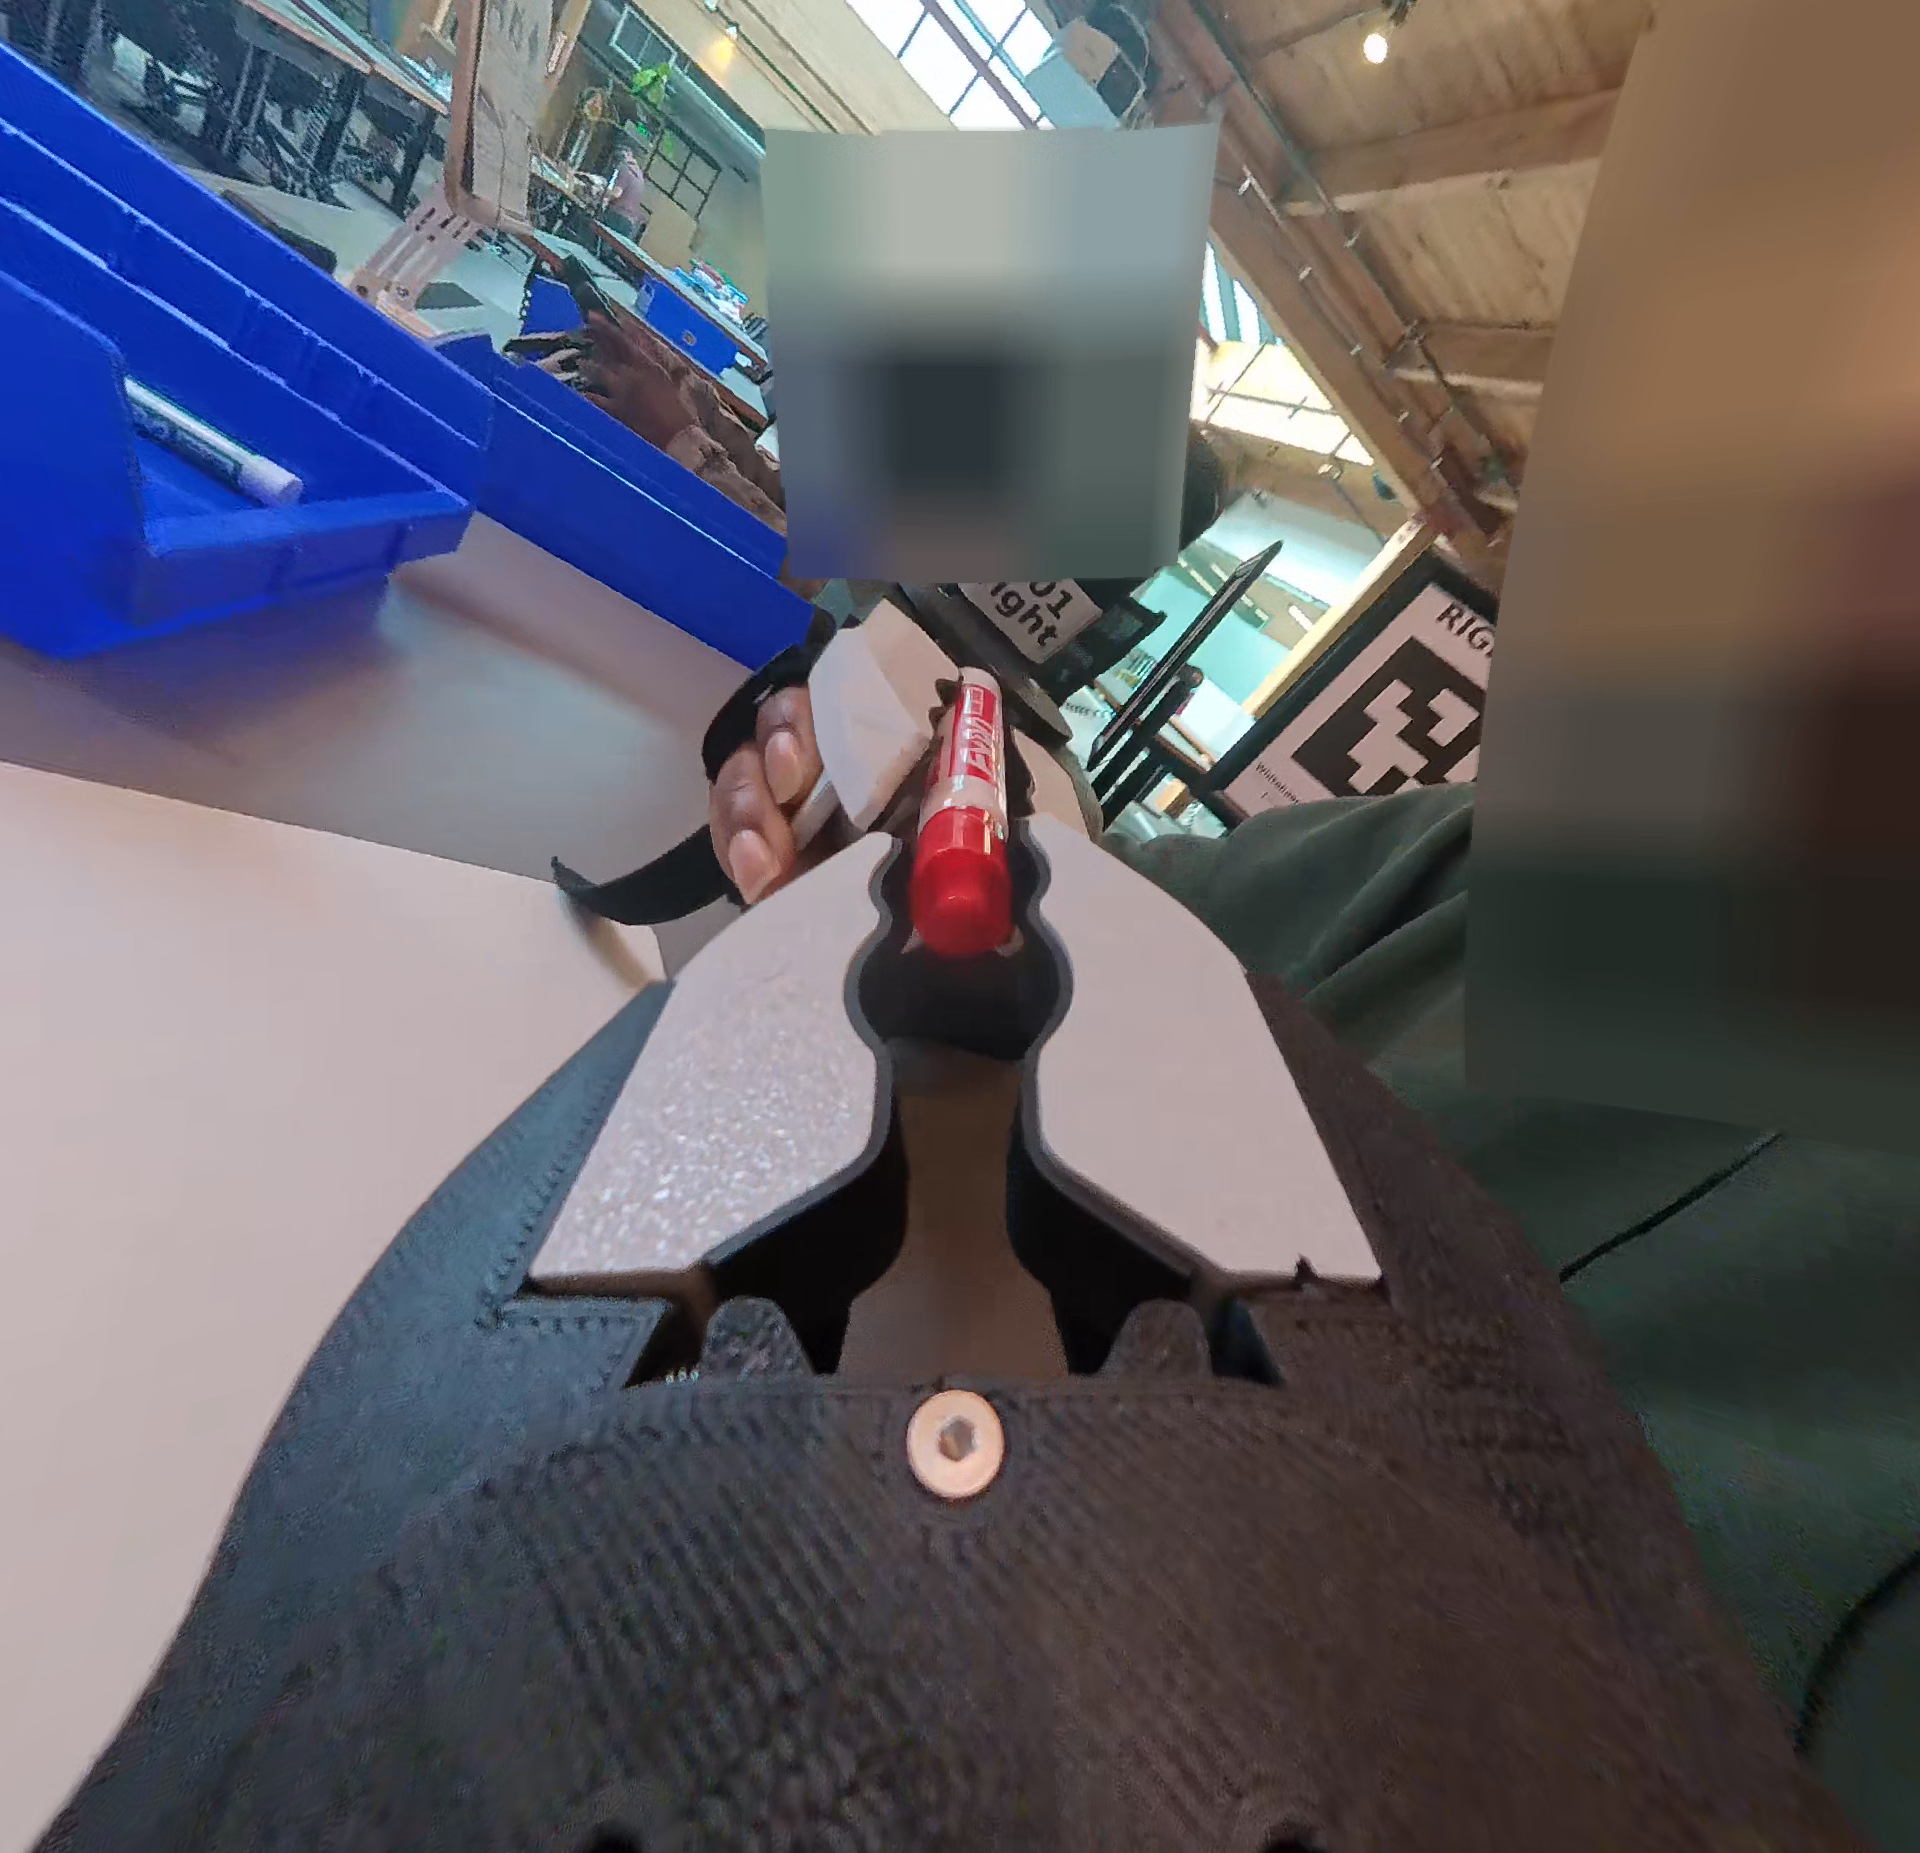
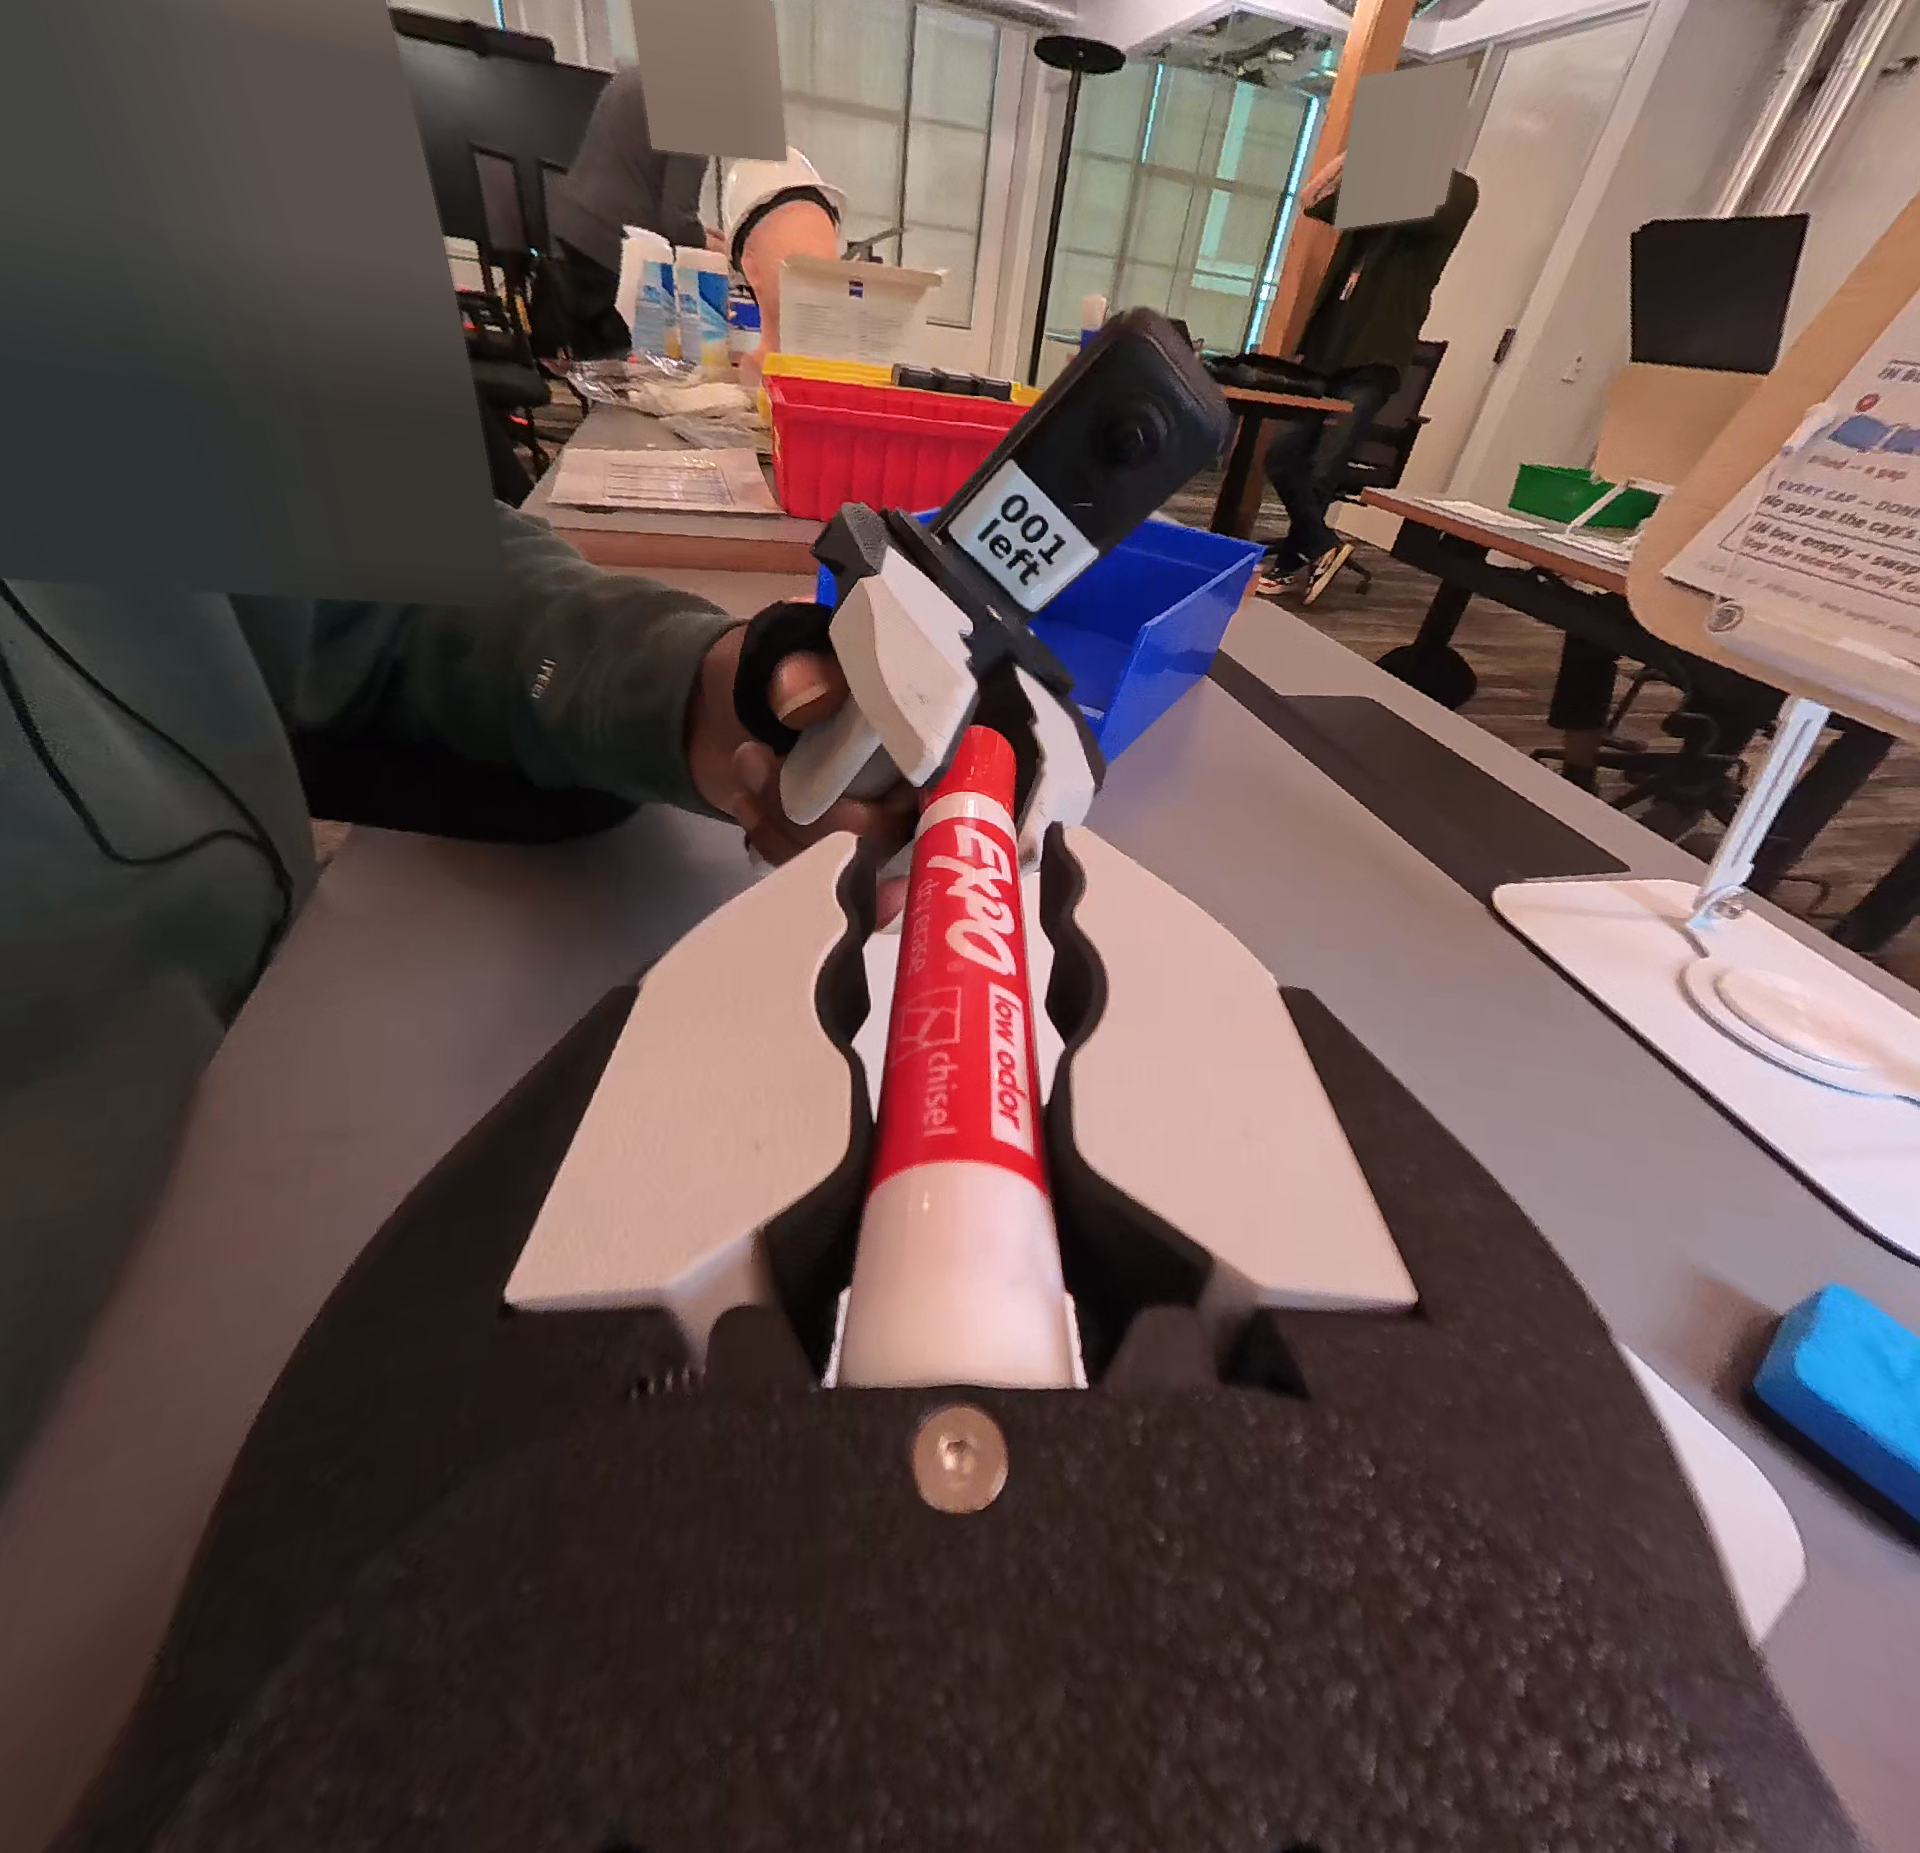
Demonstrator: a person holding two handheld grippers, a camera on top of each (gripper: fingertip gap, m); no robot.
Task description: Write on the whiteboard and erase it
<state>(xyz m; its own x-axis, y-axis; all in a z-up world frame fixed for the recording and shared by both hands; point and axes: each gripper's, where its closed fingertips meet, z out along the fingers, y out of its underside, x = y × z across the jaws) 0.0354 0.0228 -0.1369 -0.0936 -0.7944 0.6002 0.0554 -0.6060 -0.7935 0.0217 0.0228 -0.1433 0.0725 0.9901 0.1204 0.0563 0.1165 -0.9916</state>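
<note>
Both tongs were clamped on the red marker (image 2: pixel 961 1024): the right gripper (image 2: pixel 956 930) held its barrel, the left gripper (image 1: pixel 961 899) its cap, above the table's (image 2: pixel 1299 764) near edge.

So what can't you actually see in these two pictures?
- Marker tip: both views, hidden under the red cap.
- Cap grip: right wrist view, the left gripper covers it.
- Eraser: right wrist view, blurred, cut by the edge.
- Whiteboard: right wrist view, mostly cut off.
</note>
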